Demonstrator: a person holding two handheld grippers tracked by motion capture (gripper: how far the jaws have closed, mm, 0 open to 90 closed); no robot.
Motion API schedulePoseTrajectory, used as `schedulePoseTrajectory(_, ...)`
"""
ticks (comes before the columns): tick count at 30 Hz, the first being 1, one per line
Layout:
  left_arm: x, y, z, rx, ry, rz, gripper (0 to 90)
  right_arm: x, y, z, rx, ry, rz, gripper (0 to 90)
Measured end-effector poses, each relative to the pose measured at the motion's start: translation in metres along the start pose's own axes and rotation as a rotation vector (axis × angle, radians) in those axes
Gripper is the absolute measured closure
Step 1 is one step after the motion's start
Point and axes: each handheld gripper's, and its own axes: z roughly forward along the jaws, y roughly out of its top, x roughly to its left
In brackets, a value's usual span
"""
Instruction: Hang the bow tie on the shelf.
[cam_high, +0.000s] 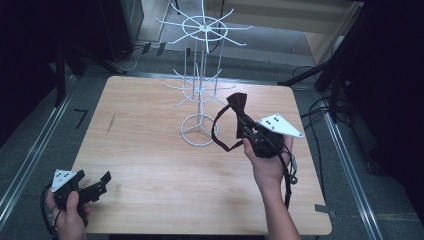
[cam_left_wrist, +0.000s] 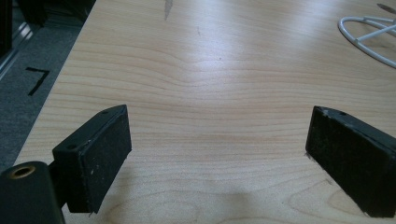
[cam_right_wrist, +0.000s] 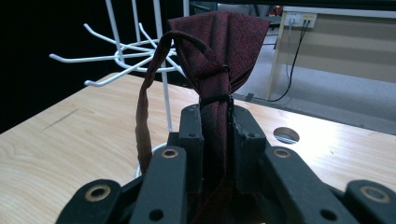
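Observation:
A dark red bow tie (cam_high: 236, 101) with a thin neck strap (cam_high: 216, 134) is pinched in my right gripper (cam_high: 244, 122), held in the air right of the white wire rack (cam_high: 201, 85). In the right gripper view the jaws stand pressed on the bow tie (cam_right_wrist: 219, 56), whose wing rises above them while the strap (cam_right_wrist: 142, 116) loops down on the left; the rack's hooks (cam_right_wrist: 112, 60) lie just behind. My left gripper (cam_high: 97, 184) rests low at the table's near left corner, open, its pads (cam_left_wrist: 100, 151) wide apart over bare wood.
The rack's round base (cam_high: 200, 131) stands mid-table, and its rim (cam_left_wrist: 369, 35) shows far right in the left gripper view. The wooden table (cam_high: 150, 160) has a cable hole (cam_right_wrist: 286, 135) near the right edge. Dark stands and cables surround the table.

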Motion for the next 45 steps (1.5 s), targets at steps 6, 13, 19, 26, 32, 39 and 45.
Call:
schedulePoseTrajectory(6,0.0,0.0,0.0,0.0,-0.001,-0.001,7.4,-0.003,0.002,0.01,-0.001,-0.015,0.023,77.9)
schedulePoseTrajectory(13,0.0,0.0,0.0,-0.001,-0.002,-0.002,7.4,-0.007,0.0,0.02,0.01,-0.026,0.042,77.9)
schedulePoseTrajectory(19,0.0,0.0,0.0,-0.002,-0.002,-0.002,7.4,-0.01,-0.004,0.034,0.036,-0.04,0.06,77.8)
schedulePoseTrajectory(26,0.001,0.0,0.0,-0.001,-0.003,-0.003,7.4,-0.01,-0.014,0.048,0.066,-0.05,0.078,77.7)
schedulePoseTrajectory(32,0.001,0.0,0.0,-0.001,-0.004,-0.004,7.4,-0.008,-0.024,0.059,0.101,-0.049,0.072,77.5)
schedulePoseTrajectory(39,0.001,0.0,0.0,-0.001,-0.004,-0.003,7.4,-0.007,-0.03,0.07,0.121,-0.045,0.086,77.1)
schedulePoseTrajectory(45,0.001,0.0,0.0,-0.004,-0.005,-0.002,7.4,-0.009,-0.035,0.082,0.139,-0.038,0.134,74.4)
